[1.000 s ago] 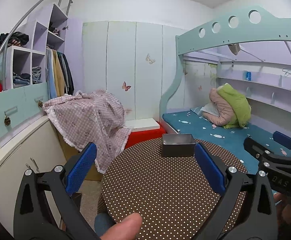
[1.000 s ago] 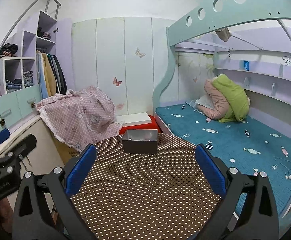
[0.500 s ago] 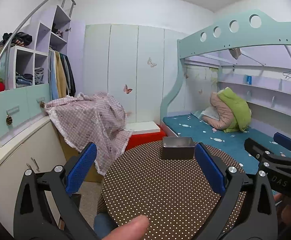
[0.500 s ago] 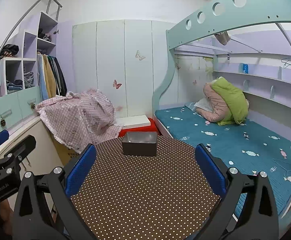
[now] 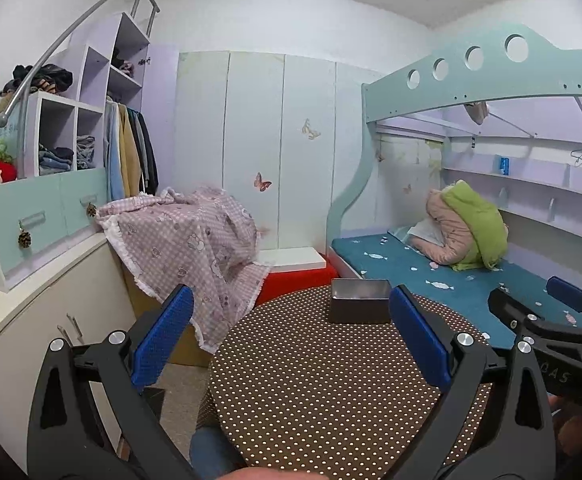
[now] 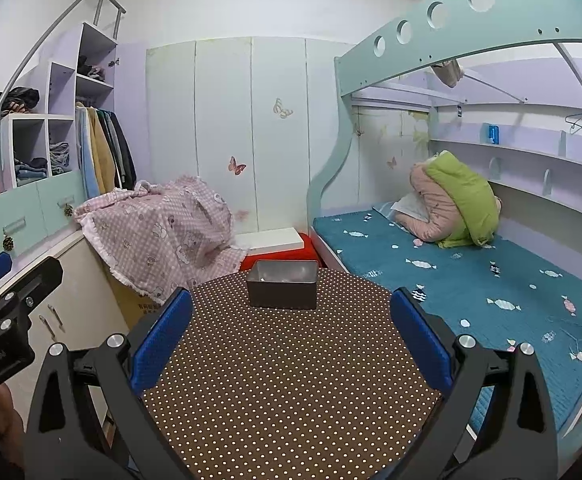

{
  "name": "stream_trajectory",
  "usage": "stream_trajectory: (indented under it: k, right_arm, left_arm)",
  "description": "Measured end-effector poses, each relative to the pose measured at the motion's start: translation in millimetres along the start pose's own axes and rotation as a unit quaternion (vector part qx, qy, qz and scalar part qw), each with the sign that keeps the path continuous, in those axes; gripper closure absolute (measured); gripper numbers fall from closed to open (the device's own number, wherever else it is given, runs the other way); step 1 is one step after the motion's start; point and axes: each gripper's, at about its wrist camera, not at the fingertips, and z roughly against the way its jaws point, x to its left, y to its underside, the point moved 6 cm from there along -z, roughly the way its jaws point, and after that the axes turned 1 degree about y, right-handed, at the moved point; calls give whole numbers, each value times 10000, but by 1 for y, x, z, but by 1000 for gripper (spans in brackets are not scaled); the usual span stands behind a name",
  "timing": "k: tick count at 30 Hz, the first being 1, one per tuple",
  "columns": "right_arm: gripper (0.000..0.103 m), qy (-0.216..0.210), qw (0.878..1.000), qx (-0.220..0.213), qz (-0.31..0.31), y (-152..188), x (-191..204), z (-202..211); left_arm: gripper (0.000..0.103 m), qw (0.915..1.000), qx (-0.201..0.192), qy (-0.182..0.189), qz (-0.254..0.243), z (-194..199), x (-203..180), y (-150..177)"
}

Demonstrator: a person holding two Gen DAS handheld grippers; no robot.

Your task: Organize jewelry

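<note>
Since the earlier frames both cameras had tilted upward a little, so the metal tin (image 5: 358,306) sat lower in each view and more ceiling showed, and the fingertip at the bottom edge of the left wrist view had slipped almost out of sight; the tin itself had not shifted on the round polka-dot table (image 5: 331,392). The tin stood near the table's far edge, open-topped, with something small and pale inside that was too blurred to identify. Relative to the left gripper (image 5: 291,340), the tin lay well ahead of the blue pads (image 5: 162,336) and toward the right-hand pad, apart from both. From the right gripper (image 6: 291,340), the tin (image 6: 282,284) lay ahead and roughly centred between the fingers, slightly toward the left one, again untouched. Both grippers were spread wide, as they had been a second before, holding nothing and touching nothing, their pads hovering over the table's dotted cloth (image 6: 291,380). Each gripper appeared at the edge of the other's view, the right one beyond the table's right side and the left one beyond its left side. Behind the table lay a red box with a white top (image 6: 279,246) and a pink checked blanket (image 6: 163,232).
</note>
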Motion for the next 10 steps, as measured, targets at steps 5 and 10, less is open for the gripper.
stream_trajectory:
  k: [5, 10]
  right_arm:
    - [8, 0, 10000, 2, -5, 1, 0, 0]
    - [8, -9, 10000, 8, -14, 1, 0, 0]
  left_arm:
    - [5, 10000, 9, -57, -10, -2, 2, -1]
    - [5, 9999, 44, -146, 41, -5, 5, -2]
